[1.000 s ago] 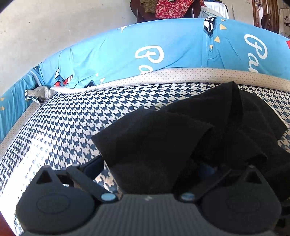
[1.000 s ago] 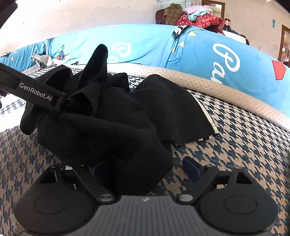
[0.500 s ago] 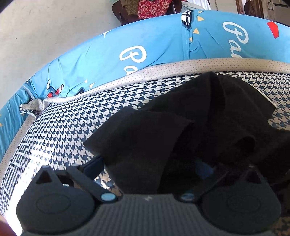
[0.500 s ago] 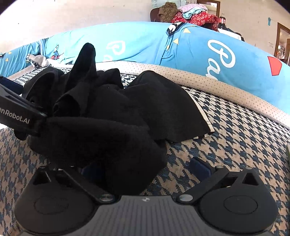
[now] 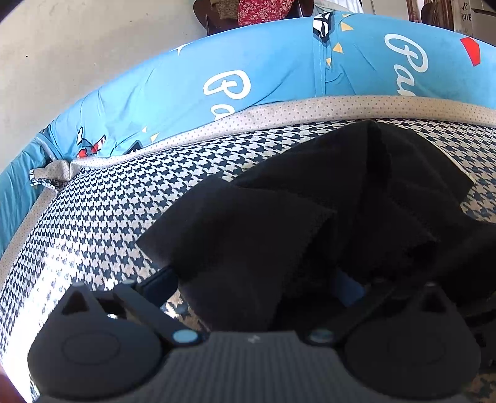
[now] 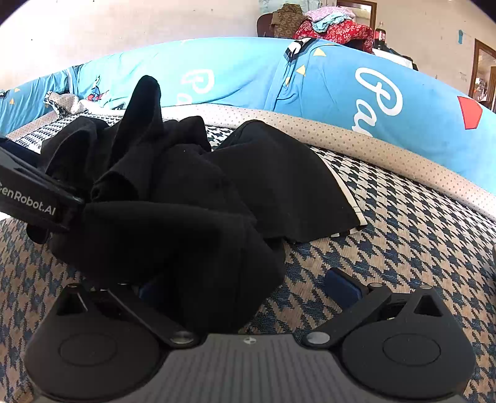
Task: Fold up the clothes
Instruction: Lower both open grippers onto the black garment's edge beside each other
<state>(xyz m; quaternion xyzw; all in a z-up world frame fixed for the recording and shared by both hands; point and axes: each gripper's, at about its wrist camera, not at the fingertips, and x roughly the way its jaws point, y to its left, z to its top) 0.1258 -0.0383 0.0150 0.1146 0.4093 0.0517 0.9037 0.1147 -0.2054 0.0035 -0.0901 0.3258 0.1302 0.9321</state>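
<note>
Two grippers work over one black garment (image 5: pixel 310 223) that lies bunched on a houndstooth-patterned cover (image 5: pixel 102 217).

Left wrist view: the left gripper (image 5: pixel 257 285) sits at six o'clock of the frame, its two blue-padded fingers spread wide. The left pad (image 5: pixel 161 283) shows at about seven o'clock, resting just above the cover; the right pad (image 5: pixel 347 286) peeks out at about five o'clock, mostly buried under cloth. A flap of the black garment drapes between the fingers and over the gripper body, but the fingers are not pressed together on it, so they read as apart. The garment spreads from the centre toward three o'clock in loose, overlapping folds. A dotted beige border (image 5: pixel 279 114) runs along the cover's far edge, and a blue printed sheet (image 5: pixel 263 71) rises behind it from nine to two o'clock.

Right wrist view: the right gripper (image 6: pixel 245 288) is also at six o'clock with fingers wide apart. Its right pad (image 6: pixel 341 286) lies bare on the cover at five o'clock; the left pad is hidden beneath a heap of the garment, which fills the frame's centre and reaches toward nine o'clock. One peak of cloth stands up at eleven o'clock. A striped white hem (image 6: pixel 350 198) shows at the garment's three o'clock edge. The other gripper's black finger, lettered "GenRobot.AI" (image 6: pixel 34 201), enters at nine o'clock, touching the cloth. A pile of clothes (image 6: pixel 322 26) sits far off at one o'clock.
</note>
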